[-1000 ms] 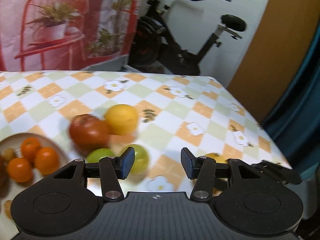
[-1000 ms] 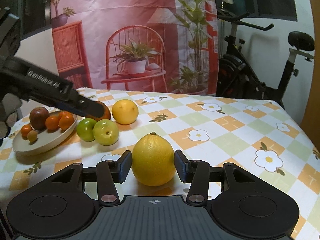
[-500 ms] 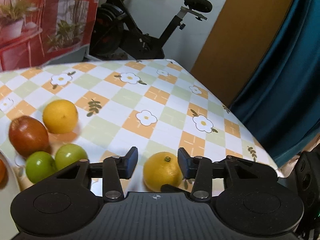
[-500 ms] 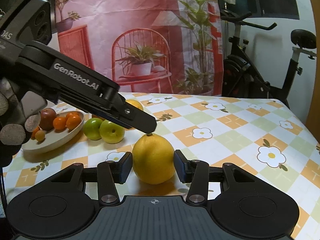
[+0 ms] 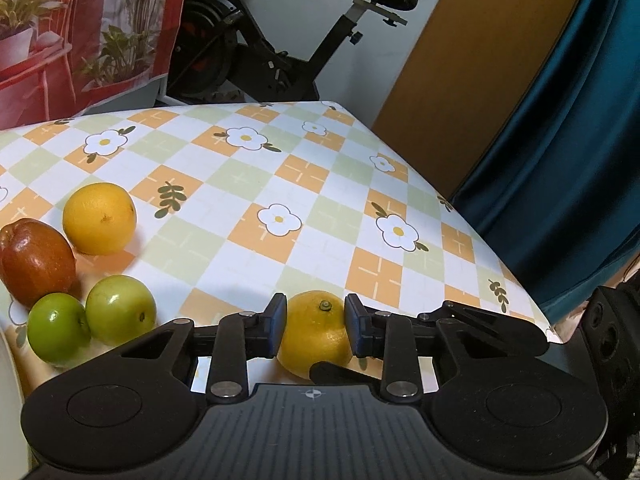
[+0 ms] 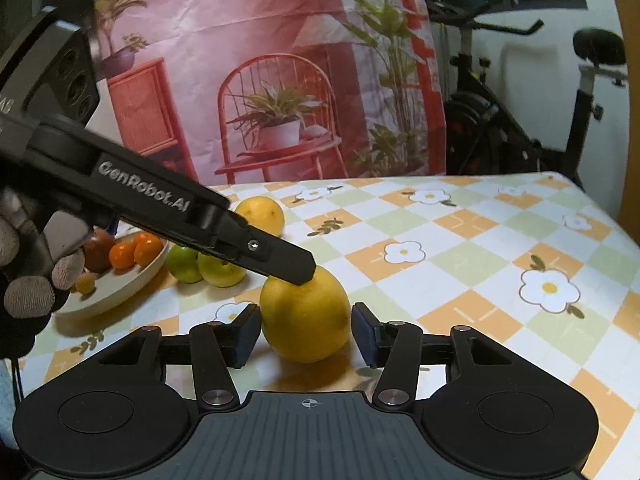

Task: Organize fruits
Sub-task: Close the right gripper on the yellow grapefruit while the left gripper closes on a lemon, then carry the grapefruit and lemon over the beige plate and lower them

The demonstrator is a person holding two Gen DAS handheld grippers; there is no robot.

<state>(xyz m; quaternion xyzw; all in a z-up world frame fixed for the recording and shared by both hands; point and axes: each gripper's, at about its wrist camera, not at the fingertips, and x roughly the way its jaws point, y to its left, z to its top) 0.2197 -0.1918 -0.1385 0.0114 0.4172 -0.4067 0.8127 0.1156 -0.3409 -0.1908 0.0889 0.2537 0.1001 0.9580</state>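
Closing onto the lemon (image 5: 316,330) near the surface's (image 5: 248,216) front edge, left gripper (image 5: 316,328) fingers pinch it while right gripper (image 6: 306,334) fingers, just opening, stand clear; four fruits remain outside the bowl (image 6: 120,284).

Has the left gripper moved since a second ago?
Yes. The left gripper swung away from the bowl and onto the lemon, its jaws closing around it.

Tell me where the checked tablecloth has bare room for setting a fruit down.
Free: the checked tablecloth right of and behind the big yellow lemon, out to the table's far and right edges. Crowded: the left side, where the round orange, two green apples, a dark red fruit and the beige fruit bowl cluster. Both grippers flank the lemon.
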